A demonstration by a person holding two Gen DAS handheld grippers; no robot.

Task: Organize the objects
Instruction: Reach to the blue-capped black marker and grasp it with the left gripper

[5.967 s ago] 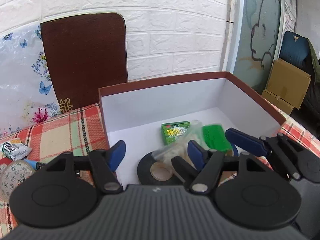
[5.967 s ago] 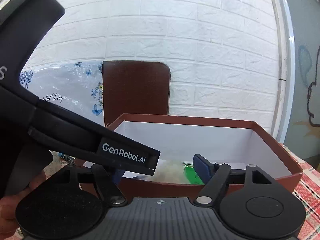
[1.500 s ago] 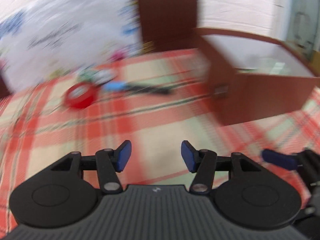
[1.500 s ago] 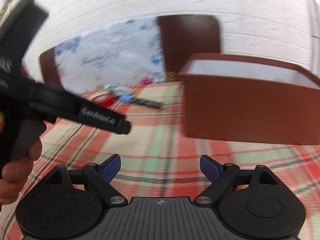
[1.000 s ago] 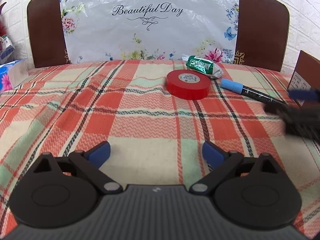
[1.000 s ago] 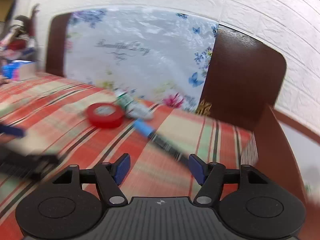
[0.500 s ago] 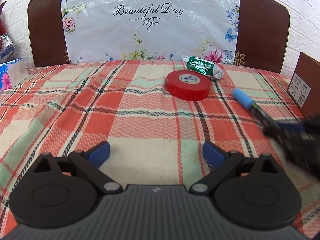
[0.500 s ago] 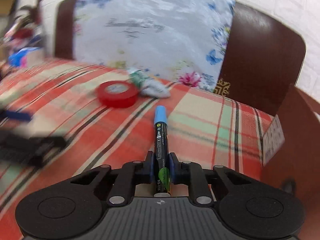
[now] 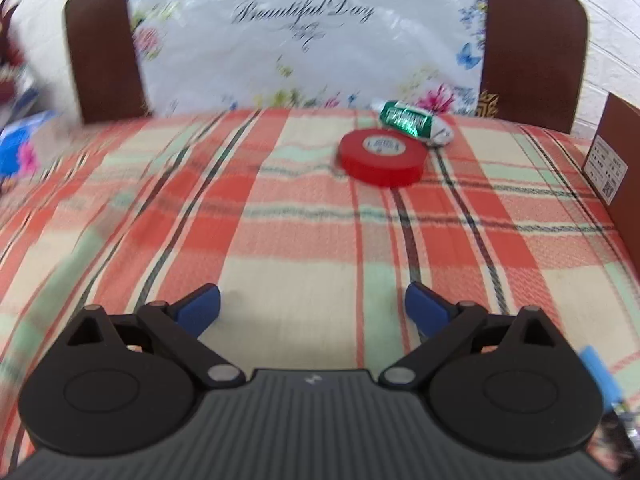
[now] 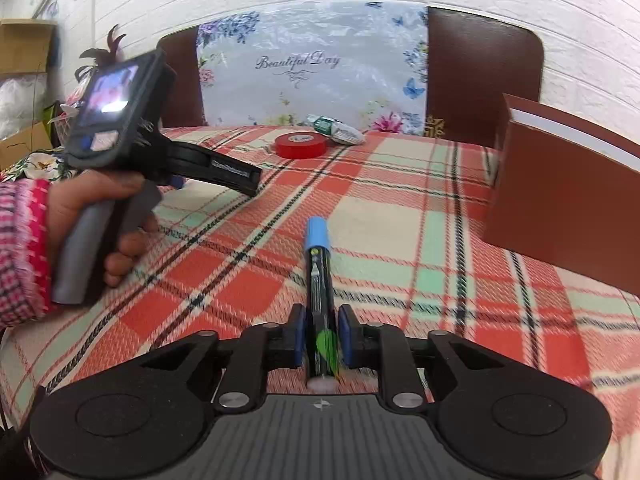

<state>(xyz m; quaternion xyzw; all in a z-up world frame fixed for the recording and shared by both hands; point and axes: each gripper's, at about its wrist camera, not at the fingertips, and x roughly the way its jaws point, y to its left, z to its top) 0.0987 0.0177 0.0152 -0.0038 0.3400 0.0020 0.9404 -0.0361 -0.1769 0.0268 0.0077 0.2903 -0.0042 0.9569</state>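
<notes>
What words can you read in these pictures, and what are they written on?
"Beautiful Day": on the flowery plastic sheet at the far end of the table.
Red tape roll: round label, too blurred to read.
Green packet: white print, too blurred.
Brown box: white sticker, too small.
Marker in the right gripper: print too small.
Left gripper: lettering on its arm, too blurred.

the checked red-and-green tablecloth lies bare across its middle; a red tape roll and green wrapped packet crowd the far edge, a brown cardboard box the right edge.
</notes>
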